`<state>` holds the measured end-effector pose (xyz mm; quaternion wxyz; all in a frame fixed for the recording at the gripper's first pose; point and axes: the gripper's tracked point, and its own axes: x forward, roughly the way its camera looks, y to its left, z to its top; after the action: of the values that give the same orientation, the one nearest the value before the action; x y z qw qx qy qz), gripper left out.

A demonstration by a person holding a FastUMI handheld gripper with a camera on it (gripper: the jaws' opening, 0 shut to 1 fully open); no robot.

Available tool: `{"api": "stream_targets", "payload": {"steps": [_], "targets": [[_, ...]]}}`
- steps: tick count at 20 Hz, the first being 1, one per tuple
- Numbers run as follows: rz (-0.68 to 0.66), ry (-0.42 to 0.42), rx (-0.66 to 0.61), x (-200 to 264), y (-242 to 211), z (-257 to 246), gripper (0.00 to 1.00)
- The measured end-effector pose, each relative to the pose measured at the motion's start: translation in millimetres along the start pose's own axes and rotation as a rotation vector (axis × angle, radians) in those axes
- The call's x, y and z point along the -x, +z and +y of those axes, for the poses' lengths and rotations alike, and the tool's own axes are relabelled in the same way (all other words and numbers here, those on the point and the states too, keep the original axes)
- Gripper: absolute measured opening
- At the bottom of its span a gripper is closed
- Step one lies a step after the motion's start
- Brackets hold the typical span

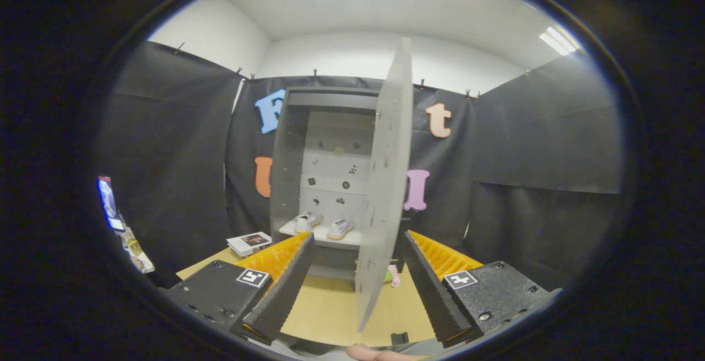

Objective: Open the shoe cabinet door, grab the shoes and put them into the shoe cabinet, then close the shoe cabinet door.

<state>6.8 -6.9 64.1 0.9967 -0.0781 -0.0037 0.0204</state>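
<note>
A grey shoe cabinet stands on the wooden table against the booth wall. Its door is swung open towards me and shows almost edge-on. Two pale shoes, the left shoe and the right shoe, rest side by side on the cabinet's lower shelf. My gripper is open. The door's lower edge hangs between the two fingers without touching either, and nothing is held.
A small white box or booklet lies on the table left of the cabinet. A small pink and green object sits behind the door's lower edge. A lit screen stands far to the left. Part of a hand shows below the fingers.
</note>
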Motion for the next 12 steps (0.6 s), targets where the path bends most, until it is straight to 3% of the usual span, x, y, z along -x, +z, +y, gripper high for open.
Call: {"api": "stream_targets", "payload": {"steps": [8,12], "targets": [[-0.017,-0.236,0.0,-7.0,1.4,-160.2,1.0],[0.013,-0.254,-0.031,-40.3,-7.5,-215.1,1.0]]}}
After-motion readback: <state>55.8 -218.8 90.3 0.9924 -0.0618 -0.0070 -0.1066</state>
